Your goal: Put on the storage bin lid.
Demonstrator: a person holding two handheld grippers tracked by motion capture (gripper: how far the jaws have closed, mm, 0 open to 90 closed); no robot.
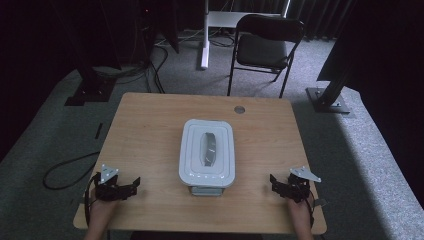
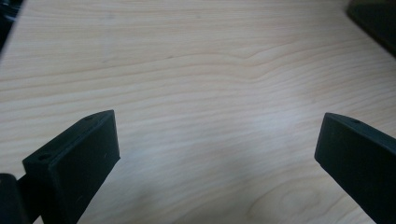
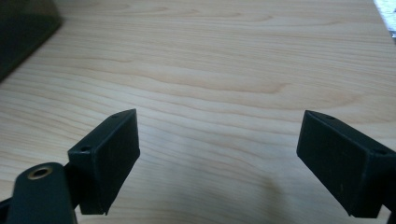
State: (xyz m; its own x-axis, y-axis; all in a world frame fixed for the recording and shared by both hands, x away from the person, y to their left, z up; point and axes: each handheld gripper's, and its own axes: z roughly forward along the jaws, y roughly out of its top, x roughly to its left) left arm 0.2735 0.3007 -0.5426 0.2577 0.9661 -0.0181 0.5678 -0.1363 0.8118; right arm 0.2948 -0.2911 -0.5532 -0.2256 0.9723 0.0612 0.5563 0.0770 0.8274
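Box point(image 1: 207, 152): lidded, mid-table point(image 1: 150, 130), untouched. Left gripper point(image 1: 131, 183) and right gripper point(image 1: 275, 181): jaws apart, empty, flanking it. Likely next: reach inward for the lid.

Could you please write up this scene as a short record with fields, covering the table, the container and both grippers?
surface: wooden table
main item: white lidded container, at the table's middle, lid on
lid detail: recessed handle at its centre
left gripper: jaws open, holding nothing, at the near left, apart from the container
right gripper: jaws open, holding nothing, at the near right, apart from the container
background: black folding chair on grey carpet beyond the table
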